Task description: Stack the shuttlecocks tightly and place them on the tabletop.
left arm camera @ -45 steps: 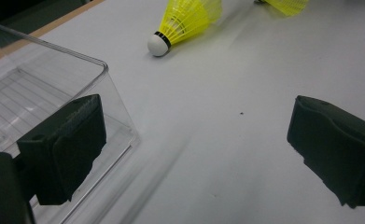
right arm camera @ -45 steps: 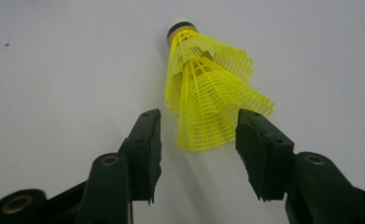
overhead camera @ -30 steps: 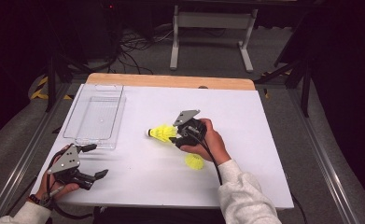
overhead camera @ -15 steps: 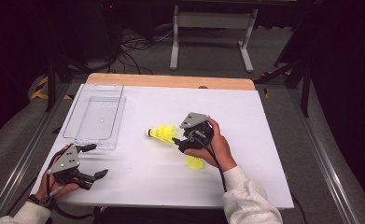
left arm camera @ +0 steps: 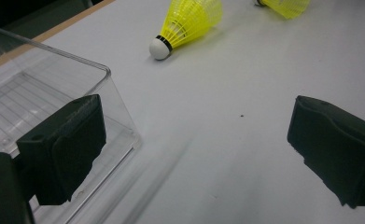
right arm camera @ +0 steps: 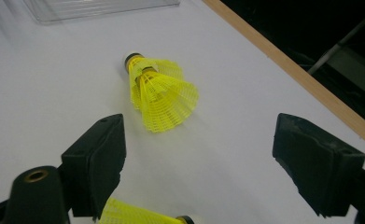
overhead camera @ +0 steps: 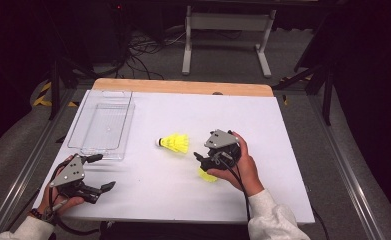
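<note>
The right gripper (overhead camera: 201,159) sits near the middle of the white table (overhead camera: 293,150), held in the person's right hand (overhead camera: 238,167), its jaws spread wide and holding nothing. In the right gripper view, those 2 black jaws frame a yellow shuttlecock (right arm camera: 159,91) lying on its side ahead of them, cork end pointing away toward the clear tray (right arm camera: 96,7). A second yellow shuttlecock (right arm camera: 138,215) lies at the bottom edge of that view, just beside the left jaw; whether it touches the jaw cannot be told. From the high view, this second one (overhead camera: 207,175) peeks out from under the gripper and hand, while the first (overhead camera: 174,143) lies just to the left of the gripper, apart from it.

The left gripper (overhead camera: 99,172) rests at the near left corner of the table in the left hand (overhead camera: 58,200), its jaws also wide apart and empty. In the left gripper view, 1 jaw stands in front of the tray's near corner (left arm camera: 110,74), and the first shuttlecock (left arm camera: 187,25) lies well beyond, white cork toward the camera.

No brand, label or writing can be read on any of these things.
</note>
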### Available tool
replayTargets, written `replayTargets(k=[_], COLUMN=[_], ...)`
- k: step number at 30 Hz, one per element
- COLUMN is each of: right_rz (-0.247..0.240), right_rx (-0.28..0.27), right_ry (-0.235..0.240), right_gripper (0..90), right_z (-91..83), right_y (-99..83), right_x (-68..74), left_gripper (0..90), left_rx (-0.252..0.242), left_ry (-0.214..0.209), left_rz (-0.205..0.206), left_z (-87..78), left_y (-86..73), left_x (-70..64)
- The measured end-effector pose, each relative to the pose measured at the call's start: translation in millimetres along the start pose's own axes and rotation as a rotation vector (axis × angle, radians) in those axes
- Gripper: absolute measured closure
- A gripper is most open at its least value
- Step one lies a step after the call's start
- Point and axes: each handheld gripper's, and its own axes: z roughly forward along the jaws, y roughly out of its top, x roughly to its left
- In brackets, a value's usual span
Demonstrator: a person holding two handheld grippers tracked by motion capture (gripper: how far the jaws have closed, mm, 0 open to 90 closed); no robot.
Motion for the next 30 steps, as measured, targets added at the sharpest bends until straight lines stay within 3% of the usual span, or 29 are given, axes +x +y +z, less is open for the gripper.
replayTargets(k=[6,17,23,27,30], right_rz=[-0.025,-0.048,-0.022,-0.018,-0.006], right_rx=[-0.053,-0.048,-0.054,-0.045,-0.041], right_ry=[-0.039,-0.093,-0.118,-0.134,-0.118], right_gripper=[17.1,17.1,17.2,17.8,18.2], right_z=[-15.4,-27.5,-33.0,-35.4,-36.0], right_y=[-11.3,-30.4,-42.9,-50.7,-54.6], right_x=[9.8,22.6,25.6,28.1,29.2], left_gripper=[5.3,5.2,5.0,4.9,5.1], left_rx=[0.001,-0.009,-0.023,-0.058,-0.082], left_ry=[0.003,0.011,0.019,0.046,0.071], left_rz=[0.003,0.01,0.012,0.002,0.004], left_z=[0.1,-0.6,-0.2,-1.5,-0.9], left_y=[0.5,2.0,3.9,6.2,8.9], left_x=[-0.4,-2.2,-4.1,-4.8,-6.0])
